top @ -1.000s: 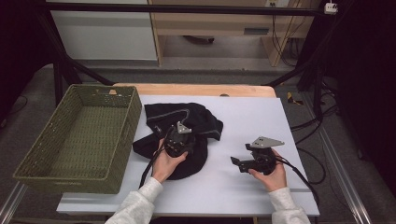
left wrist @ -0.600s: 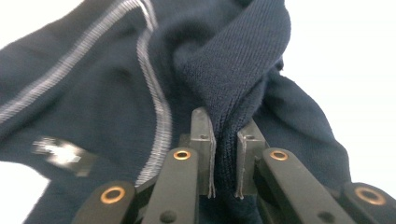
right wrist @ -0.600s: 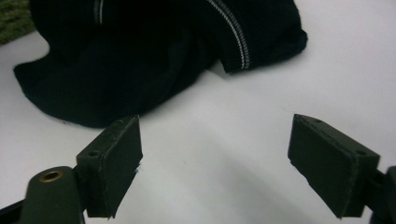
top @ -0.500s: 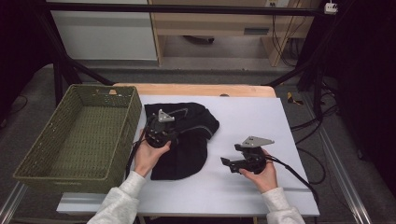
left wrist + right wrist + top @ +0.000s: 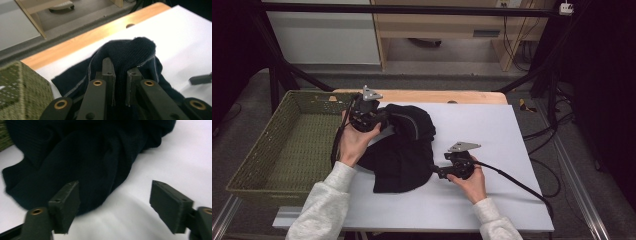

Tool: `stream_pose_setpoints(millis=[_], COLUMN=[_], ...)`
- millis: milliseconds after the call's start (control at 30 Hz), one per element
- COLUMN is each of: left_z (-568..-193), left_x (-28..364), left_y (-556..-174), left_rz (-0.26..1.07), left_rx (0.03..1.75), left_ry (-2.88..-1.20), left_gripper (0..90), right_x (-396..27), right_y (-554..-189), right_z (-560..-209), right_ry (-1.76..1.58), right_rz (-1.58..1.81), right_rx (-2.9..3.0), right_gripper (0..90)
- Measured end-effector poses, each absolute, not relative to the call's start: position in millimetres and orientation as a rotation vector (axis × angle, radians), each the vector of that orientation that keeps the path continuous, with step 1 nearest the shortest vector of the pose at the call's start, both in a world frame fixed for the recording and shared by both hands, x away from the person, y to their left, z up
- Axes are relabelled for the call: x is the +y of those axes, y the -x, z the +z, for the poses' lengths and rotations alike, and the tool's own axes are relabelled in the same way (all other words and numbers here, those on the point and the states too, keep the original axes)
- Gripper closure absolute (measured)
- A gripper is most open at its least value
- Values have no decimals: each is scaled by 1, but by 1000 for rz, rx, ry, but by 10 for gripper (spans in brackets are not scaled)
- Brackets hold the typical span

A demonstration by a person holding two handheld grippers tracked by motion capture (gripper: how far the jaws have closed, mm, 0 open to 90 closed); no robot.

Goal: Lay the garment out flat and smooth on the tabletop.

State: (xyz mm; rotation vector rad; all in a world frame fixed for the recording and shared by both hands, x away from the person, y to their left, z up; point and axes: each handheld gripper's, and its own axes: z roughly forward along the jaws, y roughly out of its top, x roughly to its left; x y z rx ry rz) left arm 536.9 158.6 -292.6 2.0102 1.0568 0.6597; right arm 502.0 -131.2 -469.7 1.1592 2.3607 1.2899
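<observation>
Nearest to the person, the right gripper (image 5: pixel 438 171) lies low over the white table sheet (image 5: pixel 492 195), held by the right hand (image 5: pixel 469 181). In the right gripper view its jaws stand wide apart, and they have just been closing a little. Nothing is pressed between them. The edge of the dark garment (image 5: pixel 82 162) lies just in front of one jaw, and bare sheet shows between the pads.

The dark garment (image 5: pixel 404 150) lies in the middle of the sheet, a little to the person's left. Its near part rests flat on the sheet, while its far part is lifted up in a bunch.

The left gripper (image 5: pixel 379 120) holds this far part. In the left gripper view its jaws are almost closed, and a fold of the dark knitted cloth (image 5: pixel 125 57) with pale stitching is clamped between the two pads. The left hand (image 5: pixel 354 142) carries it above the table, near the corner of the basket.

The green woven basket (image 5: pixel 259 145) stands at the person's left, partly beyond the table edge. The bottom that can be seen holds nothing; a small light thing lies at its far rim, too small to tell.

Farther off, the wooden edge of the table (image 5: pixel 442 96) shows beyond the sheet.
</observation>
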Motion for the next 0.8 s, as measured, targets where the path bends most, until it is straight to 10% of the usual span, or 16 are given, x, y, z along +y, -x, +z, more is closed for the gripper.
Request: stream_pose_setpoints(millis=[267, 433, 800], left_z=[-268, -258, -215], left_x=[171, 178, 192], left_y=[-545, -548, -549], left_rz=[666, 651, 677], left_rx=[1066, 1083, 1089], left_ry=[-1963, -1943, -1856], left_gripper=[811, 811, 812], right_x=[-118, -113, -167], right_y=[-517, -516, -516], right_z=[-487, -483, -398], right_ry=[-1211, -1164, -1184], right_rz=[1283, 1252, 1312], right_rx=[2374, 2436, 2215], right_gripper=[521, 860, 878])
